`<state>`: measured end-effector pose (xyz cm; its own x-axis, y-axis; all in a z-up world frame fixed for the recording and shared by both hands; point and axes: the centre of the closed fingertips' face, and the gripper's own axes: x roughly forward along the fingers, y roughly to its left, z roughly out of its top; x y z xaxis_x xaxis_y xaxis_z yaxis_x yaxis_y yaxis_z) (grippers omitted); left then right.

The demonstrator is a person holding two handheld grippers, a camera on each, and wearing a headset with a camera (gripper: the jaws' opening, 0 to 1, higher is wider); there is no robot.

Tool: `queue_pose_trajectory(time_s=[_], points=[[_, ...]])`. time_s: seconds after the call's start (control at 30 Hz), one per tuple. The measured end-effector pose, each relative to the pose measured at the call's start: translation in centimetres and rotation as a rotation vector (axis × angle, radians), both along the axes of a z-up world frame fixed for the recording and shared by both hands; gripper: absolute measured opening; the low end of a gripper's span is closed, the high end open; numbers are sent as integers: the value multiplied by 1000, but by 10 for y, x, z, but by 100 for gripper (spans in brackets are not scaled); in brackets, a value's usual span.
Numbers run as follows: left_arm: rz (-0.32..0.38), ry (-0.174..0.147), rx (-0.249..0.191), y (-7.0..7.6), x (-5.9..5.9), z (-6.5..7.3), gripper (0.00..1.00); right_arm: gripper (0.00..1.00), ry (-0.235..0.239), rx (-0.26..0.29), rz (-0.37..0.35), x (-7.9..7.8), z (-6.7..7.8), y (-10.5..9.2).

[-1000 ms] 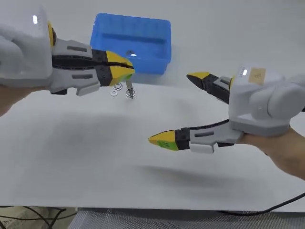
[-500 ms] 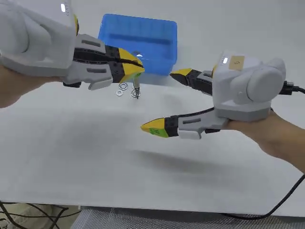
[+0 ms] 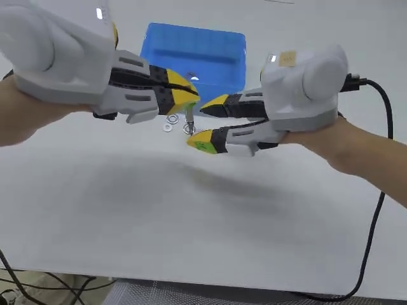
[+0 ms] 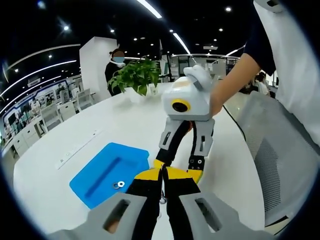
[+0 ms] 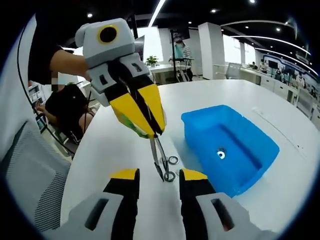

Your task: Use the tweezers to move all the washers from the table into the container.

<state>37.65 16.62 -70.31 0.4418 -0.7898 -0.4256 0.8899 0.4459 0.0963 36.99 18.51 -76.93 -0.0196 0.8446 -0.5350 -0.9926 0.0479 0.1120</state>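
My left gripper (image 3: 189,96) is shut on a pair of metal tweezers (image 3: 189,117), which point down at the table. Their tips rest at a washer (image 3: 189,129); two more washers (image 3: 170,122) lie just to its left. In the right gripper view the tweezers (image 5: 158,154) reach down to a washer (image 5: 169,176), with another washer (image 5: 173,160) beside it. My right gripper (image 3: 205,123) is open, its yellow-tipped jaws on either side of the tweezer tips. Behind stands the blue container (image 3: 222,44) with one washer (image 3: 193,79) inside. My left gripper (image 4: 162,173) faces the right gripper (image 4: 187,105).
The white table (image 3: 191,203) stretches toward me from the grippers. A black cable (image 3: 375,190) trails from the right gripper over the table's right side. More cables (image 3: 19,286) hang below the front edge. A potted plant (image 4: 137,77) and a person stand far behind.
My right gripper has swung left and away from me to the tweezers, and its jaws have narrowed. The left gripper still holds the tweezers at the washers.
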Motion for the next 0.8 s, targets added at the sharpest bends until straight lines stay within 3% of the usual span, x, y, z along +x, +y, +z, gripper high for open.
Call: queue_pose_trajectory(time_s=[0.47,0.67,0.73,0.8], points=[[1,3,-2,-8,-3,3,5,16,-28,27,182,-5,3,16],[5,10,-6,-9,-2,3,5,12,-69,3,237,-5,-2,16],[3,12,-10,-10,-2,3,5,11,-111,4,265,-6,-2,15],[-3,8,-5,-11,-3,4,5,10,-94,9,257,-6,-2,15]])
